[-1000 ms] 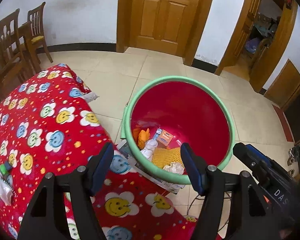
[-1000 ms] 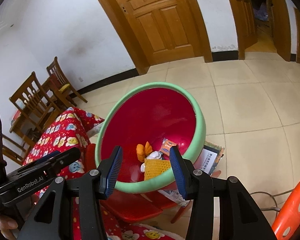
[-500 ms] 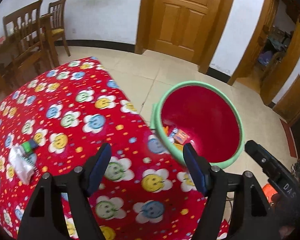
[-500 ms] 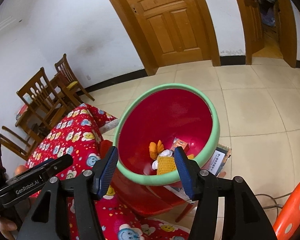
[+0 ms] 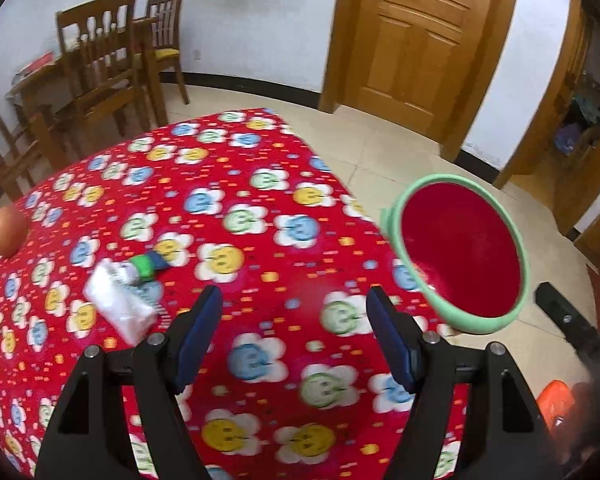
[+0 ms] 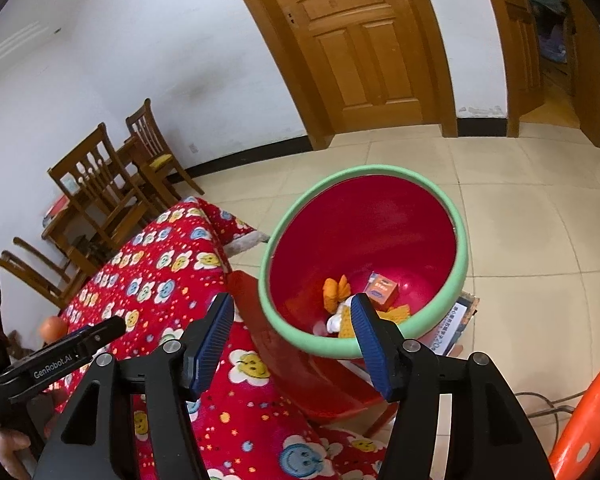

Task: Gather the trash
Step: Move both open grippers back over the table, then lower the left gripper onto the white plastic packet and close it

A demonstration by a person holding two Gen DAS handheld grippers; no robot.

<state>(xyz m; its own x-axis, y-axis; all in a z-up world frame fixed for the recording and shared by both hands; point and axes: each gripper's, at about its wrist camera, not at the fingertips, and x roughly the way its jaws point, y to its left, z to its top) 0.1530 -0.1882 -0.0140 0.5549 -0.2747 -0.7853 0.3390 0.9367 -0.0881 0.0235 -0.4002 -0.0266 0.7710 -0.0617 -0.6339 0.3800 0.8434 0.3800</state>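
- The step in hand is judged to be fetching the next bit of trash from the table.
- The left gripper (image 5: 294, 334) is held wide, and nothing is seen between its blue pads (image 5: 198, 336). Its jaws have just been opening a little, with nothing in them.
- In the left view, a white crumpled wrapper (image 5: 118, 304) is seen lying on the red flower tablecloth (image 5: 260, 184), at about 10 o'clock from the left gripper and near it, but not touched.
- A small green and blue scrap (image 5: 150, 264) is seen touching the far end of the wrapper, also at about 10 o'clock, a bit farther off.
- To do the step well, the left gripper is best swung to the left, so that the wrapper is put right between the pads, and then lowered gently.
- The wrapper is thin and soft, so the pads should be brought low to the cloth before they are squeezed, or it may be pushed away.
- An orange round fruit (image 5: 6, 230) is seen at 9 o'clock near the table edge. It is likely not trash and is best left alone.
- The red bucket with the green rim (image 5: 460, 324) is seen at 2 o'clock from the left gripper, beside the table.
- The right gripper (image 6: 290, 342) is also held wide and empty, with its jaws just opened more. It is pointed at the bucket (image 6: 462, 248), where orange and yellow trash (image 6: 336, 290) and a small red box (image 6: 382, 290) are already lying.
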